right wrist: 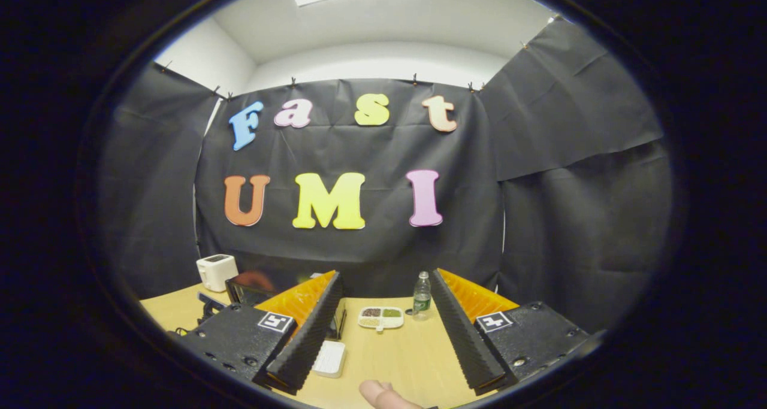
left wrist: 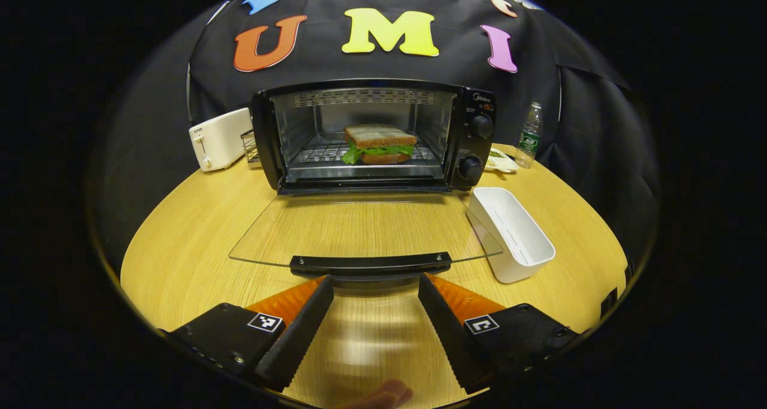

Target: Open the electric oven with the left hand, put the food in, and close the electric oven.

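A black electric oven (left wrist: 473,139) stands at the back of the round wooden table (left wrist: 180,241), its glass door (left wrist: 365,226) folded down flat. A sandwich (left wrist: 379,144) with green lettuce lies on the rack inside. My left gripper (left wrist: 376,286) is open, its fingertips just short of the door's black handle (left wrist: 370,264), one on each side of its middle. In the right gripper view my right gripper (right wrist: 386,280) is open and raised, with nothing between its fingers. The oven (right wrist: 248,286) shows partly behind its left finger.
A white rectangular tub (left wrist: 512,232) sits right of the door. A white toaster (left wrist: 219,138) stands left of the oven, with a wire rack (left wrist: 250,147) beside it. A water bottle (left wrist: 529,135) and a small divided dish (left wrist: 500,159) are at the back right.
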